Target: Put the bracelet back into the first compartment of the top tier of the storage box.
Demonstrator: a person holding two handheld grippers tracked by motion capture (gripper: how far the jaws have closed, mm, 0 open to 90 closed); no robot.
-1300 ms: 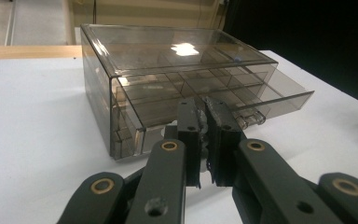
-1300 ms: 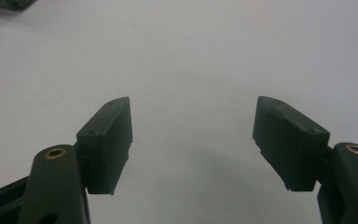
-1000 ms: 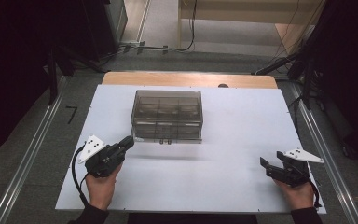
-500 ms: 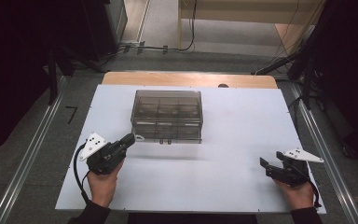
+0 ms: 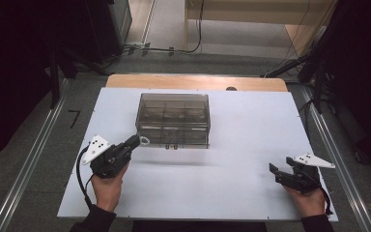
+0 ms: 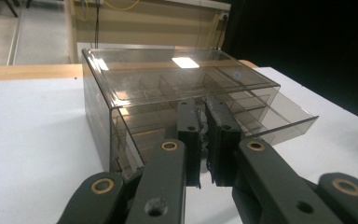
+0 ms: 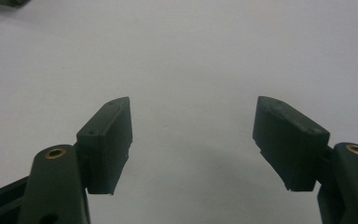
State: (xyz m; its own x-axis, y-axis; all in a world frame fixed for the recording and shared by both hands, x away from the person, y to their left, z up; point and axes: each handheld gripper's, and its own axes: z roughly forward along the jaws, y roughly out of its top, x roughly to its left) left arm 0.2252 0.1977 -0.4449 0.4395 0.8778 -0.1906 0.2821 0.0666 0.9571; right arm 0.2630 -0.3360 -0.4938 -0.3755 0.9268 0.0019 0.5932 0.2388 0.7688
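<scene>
Surface: white board (image 5: 241,159) on a wooden table, dark room around it, cables on the floor beyond.
Right gripper (image 5: 290,175): we find it at the near right corner, resting low on the board with jaws spread wide and nothing between them (image 7: 193,140); well apart from the box.
Left gripper (image 5: 131,144): near left, angled toward the far right; jaws drawn narrow (image 6: 209,140), a thin gap between the pads. Whether they pinch a drawer pull we cannot tell; a small pale loop sits at the tips in the high view.
Key relation: the box lies just beyond and right of the left gripper's tips, its long side running left to right across the board. The left hand is by far the nearer.
Box (image 5: 174,120): smoky clear plastic organizer at mid-board, divided into compartments, flat lid.
Drawer (image 6: 279,119): in the left gripper view one tray stands partly out of the front face.
Judgement: the drawer appears to be the next thing worked.
</scene>
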